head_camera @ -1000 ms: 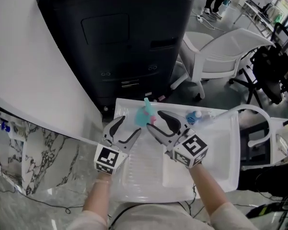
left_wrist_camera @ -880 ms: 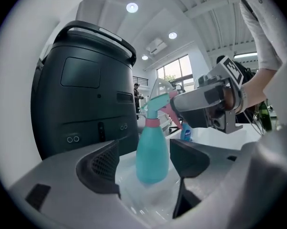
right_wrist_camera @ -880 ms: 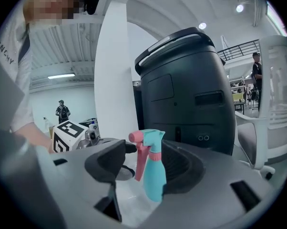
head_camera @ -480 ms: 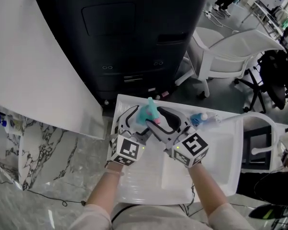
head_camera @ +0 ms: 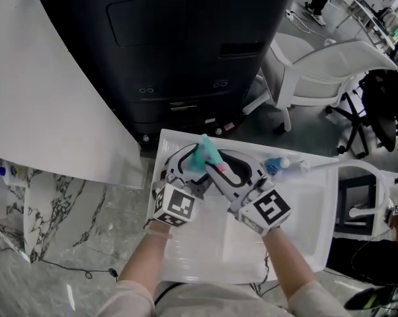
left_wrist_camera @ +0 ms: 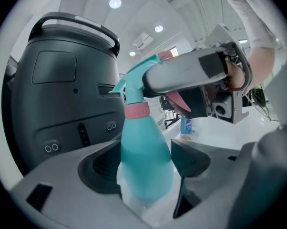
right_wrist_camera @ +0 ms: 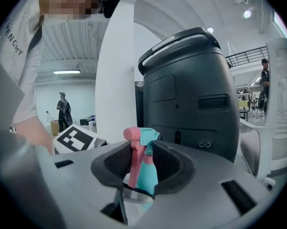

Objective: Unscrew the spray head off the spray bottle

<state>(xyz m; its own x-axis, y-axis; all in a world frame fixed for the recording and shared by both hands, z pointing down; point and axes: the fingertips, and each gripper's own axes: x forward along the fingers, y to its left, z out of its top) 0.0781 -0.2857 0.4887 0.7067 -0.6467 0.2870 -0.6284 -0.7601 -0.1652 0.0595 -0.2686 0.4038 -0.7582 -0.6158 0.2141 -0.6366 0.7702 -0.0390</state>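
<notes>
Moved in from the left since a second ago, the left gripper (head_camera: 188, 166) now brackets the bottle (left_wrist_camera: 146, 161), which stands upright in a white tray (head_camera: 305, 236). Its fingers, wide apart and just easing inward, flank the body without visibly pressing, apparently to steady it. At right, the right gripper (head_camera: 219, 165) has just closed its fingers on the spray head (right_wrist_camera: 141, 140), seemingly ready to twist. The head is still on the bottle.
</notes>
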